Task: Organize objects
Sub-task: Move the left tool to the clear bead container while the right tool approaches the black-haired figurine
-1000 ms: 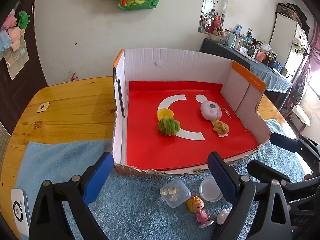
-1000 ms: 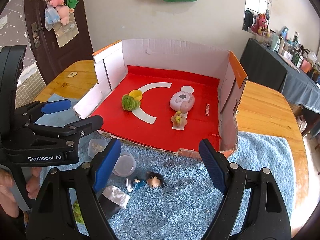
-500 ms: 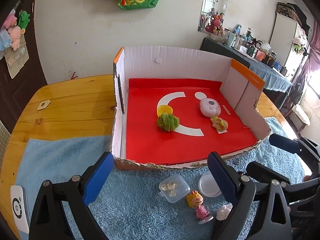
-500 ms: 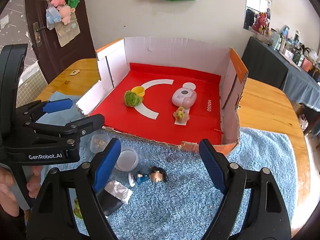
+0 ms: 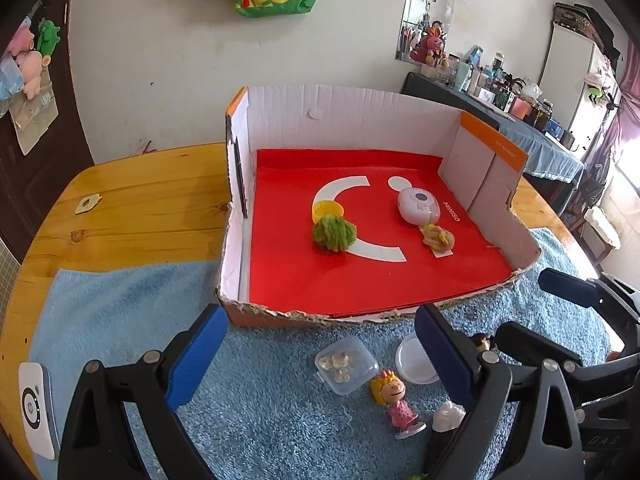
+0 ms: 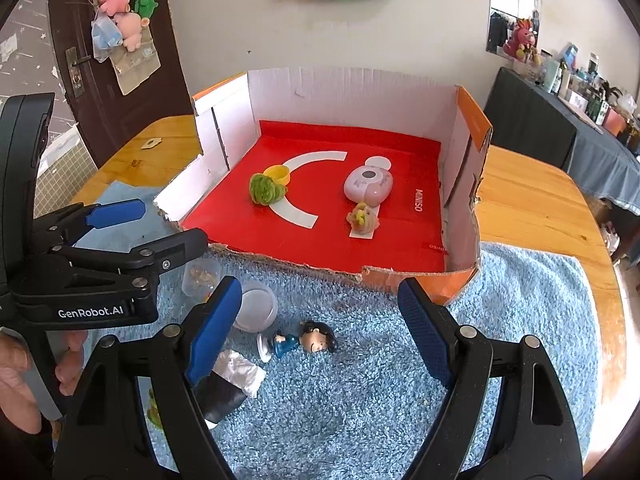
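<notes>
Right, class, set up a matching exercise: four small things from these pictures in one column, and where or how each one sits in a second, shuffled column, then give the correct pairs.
Column 1
1. green fuzzy ball
2. blonde girl figurine
3. dark-haired figurine
4. pink toy camera

Column 2
A. standing upright on the blue mat
B. lying on its side on the mat
C. in the box, by the yellow cap
D. in the box, beside the MINISO lettering

Pairs: 1-C, 2-A, 3-B, 4-D
</notes>
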Available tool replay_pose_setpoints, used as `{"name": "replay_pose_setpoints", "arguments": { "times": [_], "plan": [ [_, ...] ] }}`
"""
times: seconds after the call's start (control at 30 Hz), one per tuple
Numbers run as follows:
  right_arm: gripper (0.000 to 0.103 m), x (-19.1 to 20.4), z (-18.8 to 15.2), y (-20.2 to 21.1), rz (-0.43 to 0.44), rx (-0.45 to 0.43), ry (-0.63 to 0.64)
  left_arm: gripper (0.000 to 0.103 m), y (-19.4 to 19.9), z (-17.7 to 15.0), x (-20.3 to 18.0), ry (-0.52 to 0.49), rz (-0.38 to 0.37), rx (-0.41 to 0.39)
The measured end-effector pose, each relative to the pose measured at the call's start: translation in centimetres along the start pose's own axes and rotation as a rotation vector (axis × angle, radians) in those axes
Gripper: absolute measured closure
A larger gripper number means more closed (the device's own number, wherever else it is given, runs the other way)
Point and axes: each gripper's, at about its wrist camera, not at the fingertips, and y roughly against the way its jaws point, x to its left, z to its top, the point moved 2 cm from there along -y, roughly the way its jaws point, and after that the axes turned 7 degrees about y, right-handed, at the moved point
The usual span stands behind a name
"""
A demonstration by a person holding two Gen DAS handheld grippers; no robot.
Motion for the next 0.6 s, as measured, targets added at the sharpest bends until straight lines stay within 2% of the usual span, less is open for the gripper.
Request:
{"name": "replay_pose_setpoints", "arguments": {
  "times": [0.6],
  "plan": [
    [0.025,0.1,-1.2,-0.1,-0.003,0.007,-0.003,0.006,-0.1,-1.1,0.2,0.000,0.002,0.014]
  ]
}}
